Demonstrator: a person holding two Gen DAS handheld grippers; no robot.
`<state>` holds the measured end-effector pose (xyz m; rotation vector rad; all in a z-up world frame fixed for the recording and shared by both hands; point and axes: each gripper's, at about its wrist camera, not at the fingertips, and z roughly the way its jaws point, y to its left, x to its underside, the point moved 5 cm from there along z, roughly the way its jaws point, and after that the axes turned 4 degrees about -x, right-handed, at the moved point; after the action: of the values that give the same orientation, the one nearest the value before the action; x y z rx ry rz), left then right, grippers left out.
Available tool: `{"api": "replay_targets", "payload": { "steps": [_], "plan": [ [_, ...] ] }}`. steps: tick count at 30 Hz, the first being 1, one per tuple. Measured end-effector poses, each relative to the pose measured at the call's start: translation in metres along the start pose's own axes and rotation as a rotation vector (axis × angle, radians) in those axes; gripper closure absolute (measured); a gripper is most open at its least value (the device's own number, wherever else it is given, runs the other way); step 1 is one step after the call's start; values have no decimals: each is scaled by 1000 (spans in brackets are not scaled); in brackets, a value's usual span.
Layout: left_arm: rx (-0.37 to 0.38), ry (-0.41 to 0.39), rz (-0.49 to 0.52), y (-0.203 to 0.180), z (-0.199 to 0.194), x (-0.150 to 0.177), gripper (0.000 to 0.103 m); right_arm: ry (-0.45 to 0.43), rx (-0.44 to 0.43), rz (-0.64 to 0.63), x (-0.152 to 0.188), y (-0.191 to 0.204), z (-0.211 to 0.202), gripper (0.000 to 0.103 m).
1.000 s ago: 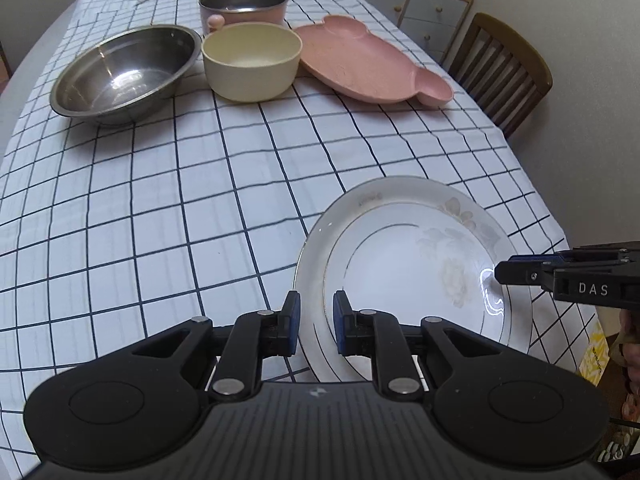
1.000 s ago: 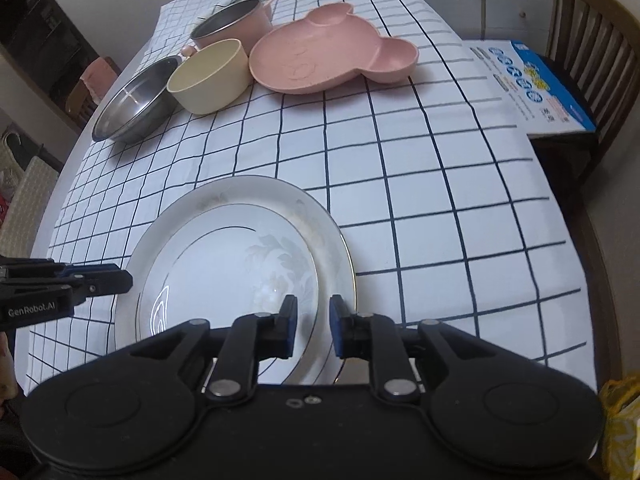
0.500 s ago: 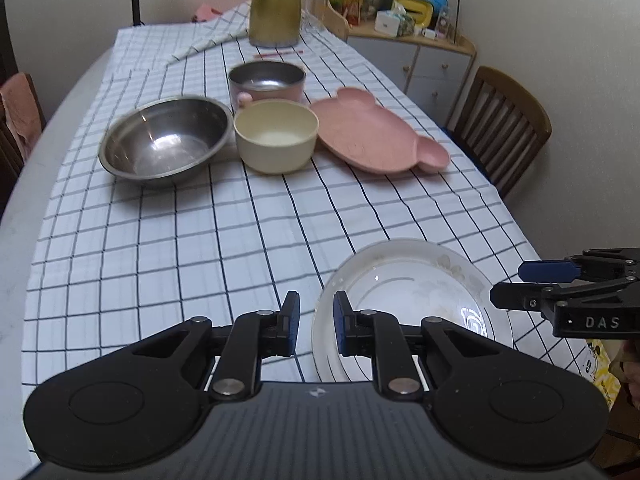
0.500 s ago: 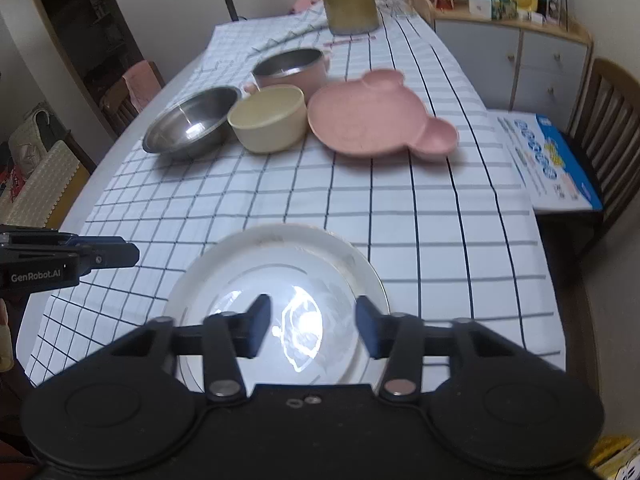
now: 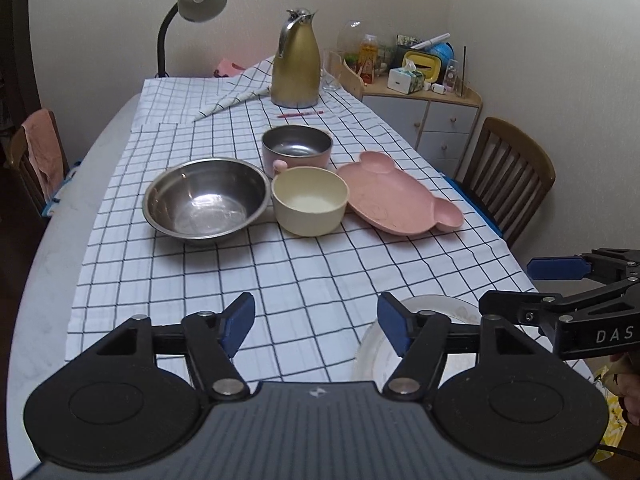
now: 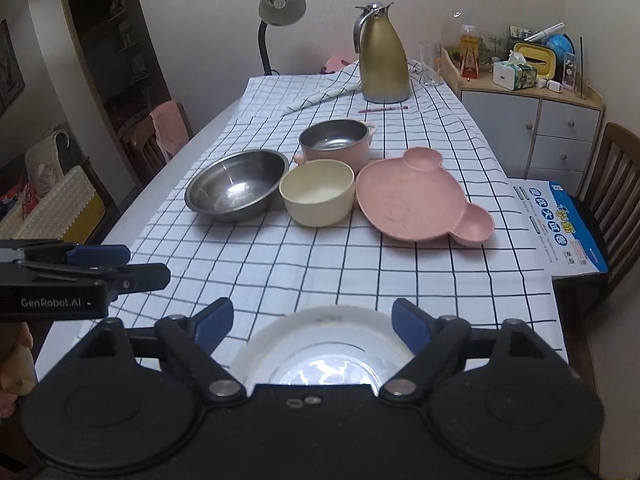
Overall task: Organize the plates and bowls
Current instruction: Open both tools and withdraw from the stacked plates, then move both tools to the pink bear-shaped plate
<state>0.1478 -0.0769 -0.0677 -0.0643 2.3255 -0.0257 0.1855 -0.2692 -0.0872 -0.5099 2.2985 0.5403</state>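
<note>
A white plate (image 6: pixel 320 344) lies on the checked tablecloth at the near edge; it also shows in the left wrist view (image 5: pixel 374 350). My right gripper (image 6: pixel 312 326) is open and empty above it. My left gripper (image 5: pixel 316 326) is open and empty, just left of the plate. Farther back stand a steel bowl (image 5: pixel 206 200), a cream bowl (image 5: pixel 310 206), a pink steel-lined pot (image 5: pixel 297 150) and a pink bear-shaped plate (image 5: pixel 396 196). They show in the right wrist view too: steel bowl (image 6: pixel 236 184), cream bowl (image 6: pixel 318 198), pot (image 6: pixel 334 140), bear plate (image 6: pixel 416 200).
A gold jug (image 5: pixel 296 62) and a desk lamp (image 5: pixel 192 4) stand at the far end, with a pink pen (image 5: pixel 300 114) near the jug. A wooden chair (image 5: pixel 508 176) and a cabinet (image 5: pixel 424 116) are on the right. A blue-white package (image 6: pixel 560 224) lies on the chair.
Both grippers have opened and pulled back and up from the white plate, which stays on the table. The view now takes in the whole table.
</note>
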Motion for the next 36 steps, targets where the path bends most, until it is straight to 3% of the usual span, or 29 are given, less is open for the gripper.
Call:
{"api": "replay_targets", "payload": {
  "steps": [3, 7, 14, 20, 29, 36],
  "plan": [
    [2, -19, -10, 14, 0, -5, 29, -12, 26, -4, -7, 13, 4, 12],
    [-1, -41, -28, 33, 2, -11, 25, -46, 67, -6, -15, 29, 7, 2],
    [52, -55, 1, 39, 23, -44, 25, -71, 158, 50, -31, 23, 19, 2],
    [113, -48, 84, 20, 61, -83, 25, -67, 256, 119, -46, -11, 33, 2],
    [221, 31, 254, -30, 142, -141, 25, -37, 343, 261, -51, -65, 56, 3],
    [224, 86, 403, -64, 210, -182, 25, -2, 384, 350, -51, -95, 80, 5]
  ]
}}
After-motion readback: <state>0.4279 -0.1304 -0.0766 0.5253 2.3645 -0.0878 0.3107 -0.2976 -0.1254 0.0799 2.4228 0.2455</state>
